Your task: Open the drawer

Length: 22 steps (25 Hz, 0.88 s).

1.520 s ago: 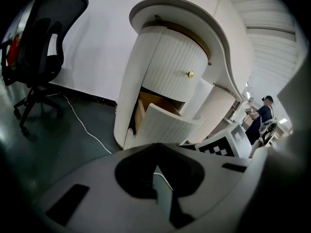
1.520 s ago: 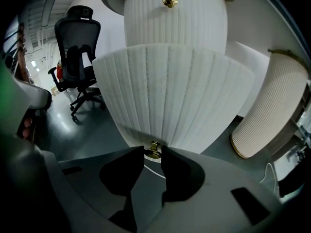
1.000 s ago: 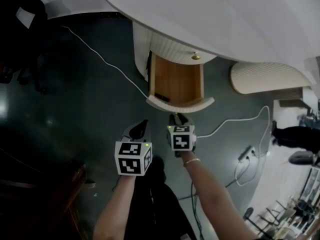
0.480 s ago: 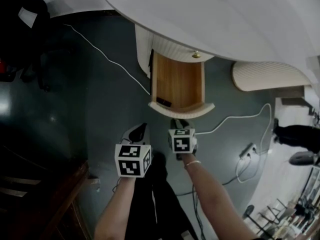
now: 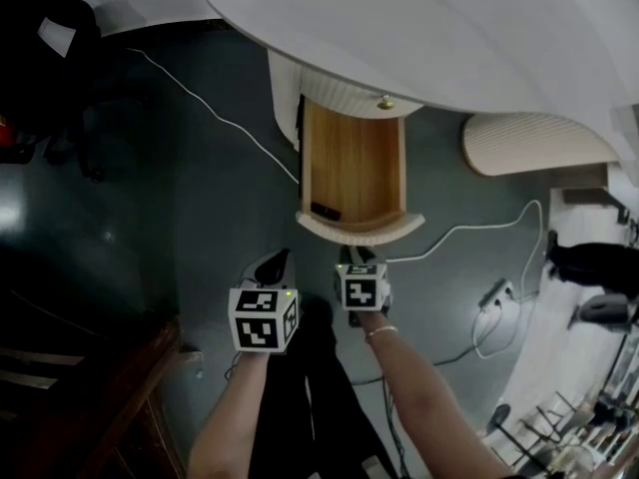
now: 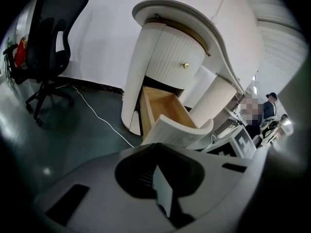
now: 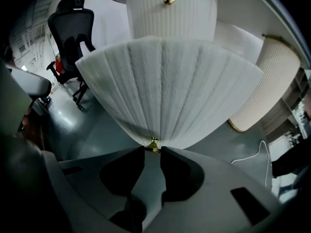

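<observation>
The wooden drawer [image 5: 355, 168] stands pulled out of the white ribbed desk pedestal [image 5: 285, 88], its curved white front [image 5: 361, 230] toward me. A small dark item [image 5: 325, 211] lies inside near the front. My right gripper [image 5: 356, 256] is just below that front. In the right gripper view its jaws are closing on the small brass knob [image 7: 153, 143] under the ribbed drawer front [image 7: 165, 86], and the knob sits between the tips. My left gripper [image 5: 275, 265] hangs to the left over the dark floor, shut and holding nothing. The left gripper view shows the drawer [image 6: 163, 108] from the side.
A second brass knob [image 5: 385, 102] marks the closed drawer above. A white cable [image 5: 215, 123] runs across the floor left of the pedestal, another cable and a power strip [image 5: 494, 299] lie at the right. A black office chair [image 6: 48, 38] stands left. A second ribbed pedestal [image 5: 529, 146] is right.
The drawer has slid further out toward me, and my right gripper has drawn back with it at the knob. My left gripper has drifted back a little too.
</observation>
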Each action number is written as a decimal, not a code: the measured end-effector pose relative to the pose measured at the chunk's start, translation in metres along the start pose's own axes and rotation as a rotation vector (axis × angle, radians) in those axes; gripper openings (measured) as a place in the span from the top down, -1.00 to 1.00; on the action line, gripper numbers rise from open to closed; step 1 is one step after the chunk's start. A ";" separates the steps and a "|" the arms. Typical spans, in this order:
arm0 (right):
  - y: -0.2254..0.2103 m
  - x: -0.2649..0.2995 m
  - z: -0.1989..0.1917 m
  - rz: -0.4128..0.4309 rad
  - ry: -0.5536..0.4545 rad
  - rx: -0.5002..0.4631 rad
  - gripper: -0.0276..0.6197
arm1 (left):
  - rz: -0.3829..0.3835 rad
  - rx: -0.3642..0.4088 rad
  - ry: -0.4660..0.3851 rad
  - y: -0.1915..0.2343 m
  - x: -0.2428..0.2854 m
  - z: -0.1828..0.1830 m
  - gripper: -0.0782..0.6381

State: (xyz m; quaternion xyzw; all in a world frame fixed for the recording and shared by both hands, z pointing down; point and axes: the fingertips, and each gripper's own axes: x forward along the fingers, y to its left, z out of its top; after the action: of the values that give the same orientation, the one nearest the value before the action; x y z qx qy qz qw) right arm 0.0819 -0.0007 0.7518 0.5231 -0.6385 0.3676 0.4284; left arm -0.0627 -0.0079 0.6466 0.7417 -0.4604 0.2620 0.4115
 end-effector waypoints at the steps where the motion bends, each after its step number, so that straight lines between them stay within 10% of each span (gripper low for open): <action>1: 0.000 -0.001 -0.001 0.001 0.004 0.011 0.60 | 0.001 -0.002 0.007 0.000 -0.001 -0.002 0.77; 22: -0.012 -0.088 -0.044 0.031 -0.041 0.199 0.83 | 0.011 -0.018 0.065 -0.034 -0.029 -0.024 0.77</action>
State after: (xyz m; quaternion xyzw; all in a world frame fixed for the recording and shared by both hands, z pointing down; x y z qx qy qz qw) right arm 0.1081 0.0683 0.6863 0.5607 -0.6155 0.4250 0.3552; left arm -0.0447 0.0347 0.6245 0.7266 -0.4531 0.2842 0.4314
